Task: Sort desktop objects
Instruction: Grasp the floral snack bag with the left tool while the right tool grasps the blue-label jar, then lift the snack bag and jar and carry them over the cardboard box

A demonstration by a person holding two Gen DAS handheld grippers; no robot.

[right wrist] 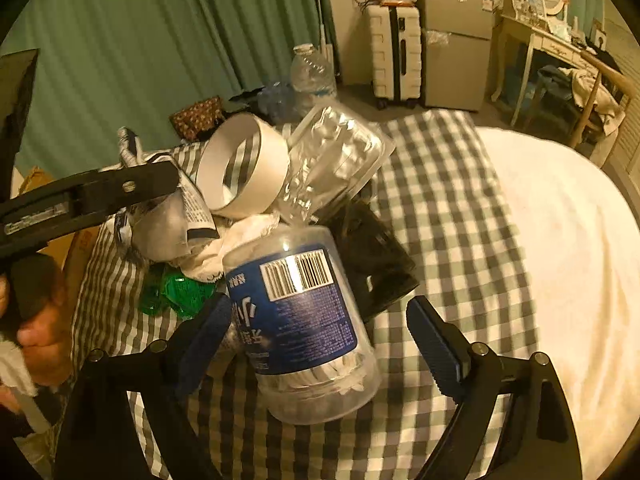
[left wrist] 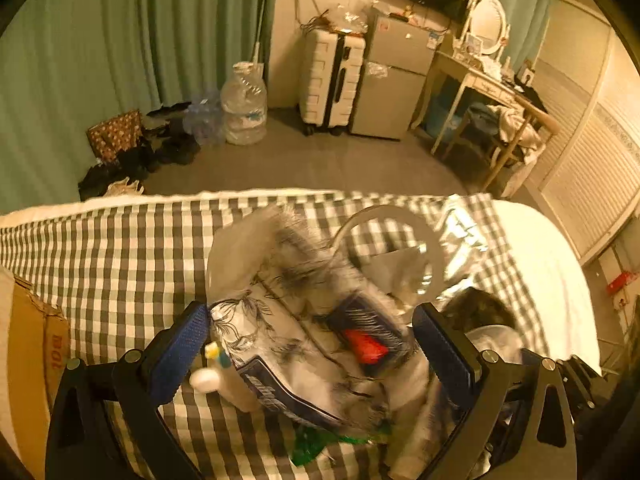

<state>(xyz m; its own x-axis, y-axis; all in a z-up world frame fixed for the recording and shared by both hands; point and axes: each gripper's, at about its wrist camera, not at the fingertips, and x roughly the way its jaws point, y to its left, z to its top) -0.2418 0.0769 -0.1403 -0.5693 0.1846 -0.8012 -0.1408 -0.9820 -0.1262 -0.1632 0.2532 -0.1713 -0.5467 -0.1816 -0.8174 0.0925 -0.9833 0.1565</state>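
Jar (right wrist: 304,320): lying directly between right claw (right wrist: 320,340) pads — long axis running along the fingers.
Right claw: wide open, gripping nothing.
Left claw (left wrist: 312,344): spread around patterned packet (left wrist: 280,320) — grip uncertain.

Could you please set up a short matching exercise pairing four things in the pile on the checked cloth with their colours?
Things:
1. jar label
2. tape ring
3. crumpled wrapper
4. box behind the jar

Colours:
A. green
B. black
C. blue with a barcode
D. white

Pairs: 1-C, 2-D, 3-A, 4-B
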